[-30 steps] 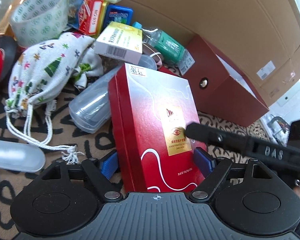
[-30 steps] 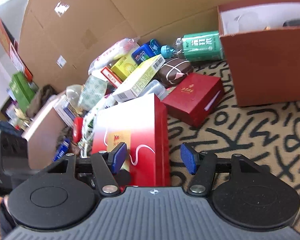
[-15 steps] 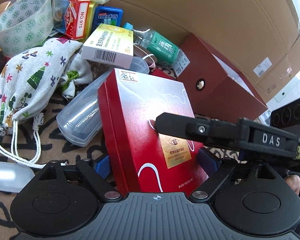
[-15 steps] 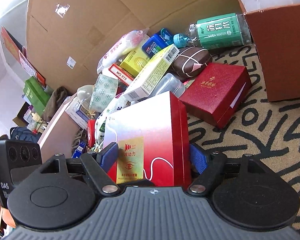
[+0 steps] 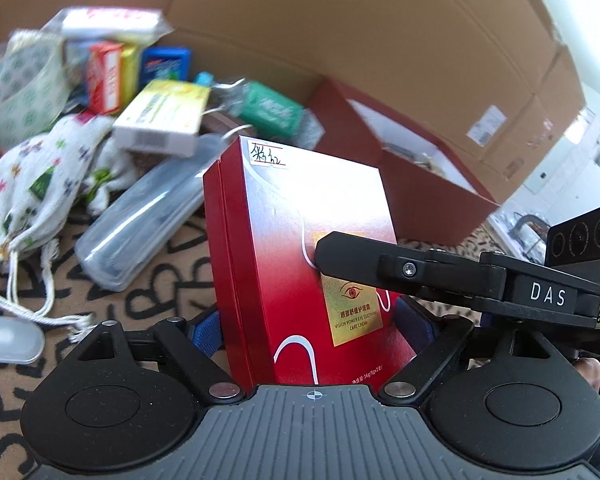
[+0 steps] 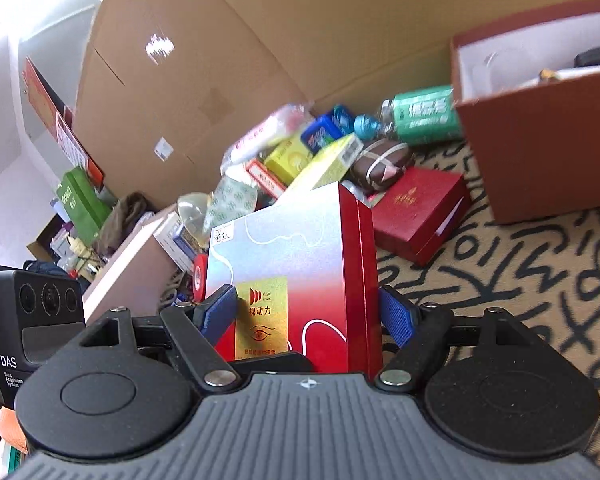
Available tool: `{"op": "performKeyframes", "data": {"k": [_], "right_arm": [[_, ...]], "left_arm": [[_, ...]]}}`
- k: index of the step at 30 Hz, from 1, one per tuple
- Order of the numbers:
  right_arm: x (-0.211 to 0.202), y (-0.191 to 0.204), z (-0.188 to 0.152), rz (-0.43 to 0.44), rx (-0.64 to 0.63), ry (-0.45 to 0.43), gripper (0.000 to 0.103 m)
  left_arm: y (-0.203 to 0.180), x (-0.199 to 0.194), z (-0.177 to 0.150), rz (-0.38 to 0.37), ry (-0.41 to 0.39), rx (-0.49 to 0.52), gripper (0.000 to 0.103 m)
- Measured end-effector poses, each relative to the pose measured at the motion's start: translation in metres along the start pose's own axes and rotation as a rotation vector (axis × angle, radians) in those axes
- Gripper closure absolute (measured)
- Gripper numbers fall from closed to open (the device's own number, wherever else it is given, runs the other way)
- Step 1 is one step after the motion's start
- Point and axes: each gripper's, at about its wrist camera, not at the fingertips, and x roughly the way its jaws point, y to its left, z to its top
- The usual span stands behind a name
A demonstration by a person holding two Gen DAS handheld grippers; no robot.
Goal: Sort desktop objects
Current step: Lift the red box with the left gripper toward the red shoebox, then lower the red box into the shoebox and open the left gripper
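Fingertips of the left gripper sit against both narrow sides of the red eye-cream box, pinching it low down, as they did a second ago. What has changed is the right gripper: a second ago its blue pads stood spread with the box only partly between them, and now they bracket the box, the right pad on its red spine and the left pad on its printed front. They look closed on it, though full contact is hard to confirm. In the left view the right tool's black finger now crosses the centre right of the frame in front of the box face, where a second ago only its tip reached in.

The box stands upright in the lower centre of both views. It also seems raised off the patterned cloth, since the clutter heap in the upper left has dropped away and blurred.

For the task, this reads as a two-handed grip or a hand-over of the box, lifted clear of the pile. A likely destination is the open brown box in the upper right of the right view, which already holds some items.
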Motion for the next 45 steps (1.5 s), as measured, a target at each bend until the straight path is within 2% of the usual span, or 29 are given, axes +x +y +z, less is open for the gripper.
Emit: {"op": "performKeyframes", "data": {"k": [8, 19, 23, 30, 39, 42, 45], "right_arm": [[-0.056, -0.011, 0.021, -0.018, 0.003, -0.127, 0.023], [-0.099, -0.049, 0.102, -0.093, -0.017, -0.262, 0.022], [-0.095, -0.071, 0.132, -0.118, -0.007, -0.266, 0.022], [-0.083, -0.11, 0.175, -0.158, 0.024, -0.257, 0.022], [-0.049, -0.156, 0.182, -0.168, 0.098, -0.211, 0.023], [-0.046, -0.163, 0.18, -0.209, 0.103, -0.211, 0.022], [-0.045, -0.168, 0.177, -0.265, 0.103, -0.217, 0.007]], "left_arm": [[-0.058, 0.007, 0.026, -0.038, -0.055, 0.119, 0.016], [-0.119, 0.061, 0.104, -0.119, -0.088, 0.178, 0.016], [-0.127, 0.089, 0.134, -0.141, -0.08, 0.185, 0.016], [-0.12, 0.139, 0.154, -0.147, -0.025, 0.148, 0.016], [-0.11, 0.197, 0.173, -0.148, 0.049, 0.099, 0.016], [-0.107, 0.209, 0.172, -0.129, 0.079, 0.094, 0.013], [-0.107, 0.211, 0.171, -0.11, 0.088, 0.128, 0.017]]}}
